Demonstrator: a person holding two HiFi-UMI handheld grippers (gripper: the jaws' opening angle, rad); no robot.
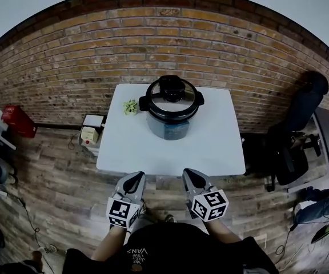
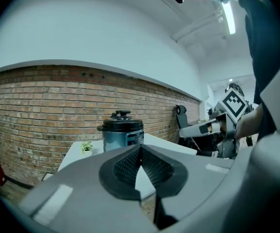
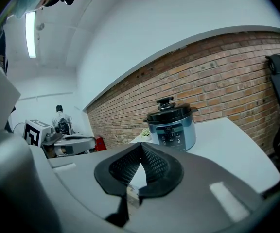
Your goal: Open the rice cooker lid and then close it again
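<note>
A silver rice cooker stands on the far half of a white table; its black lid with a top knob is down. The cooker also shows in the left gripper view and in the right gripper view. My left gripper and right gripper hover side by side just off the table's near edge, well short of the cooker. Both are shut with nothing between their ribbed black pads.
A small green plant sits on the table left of the cooker. A brick wall runs behind the table. On the wooden floor lie a white box and a red case at left, black chairs at right.
</note>
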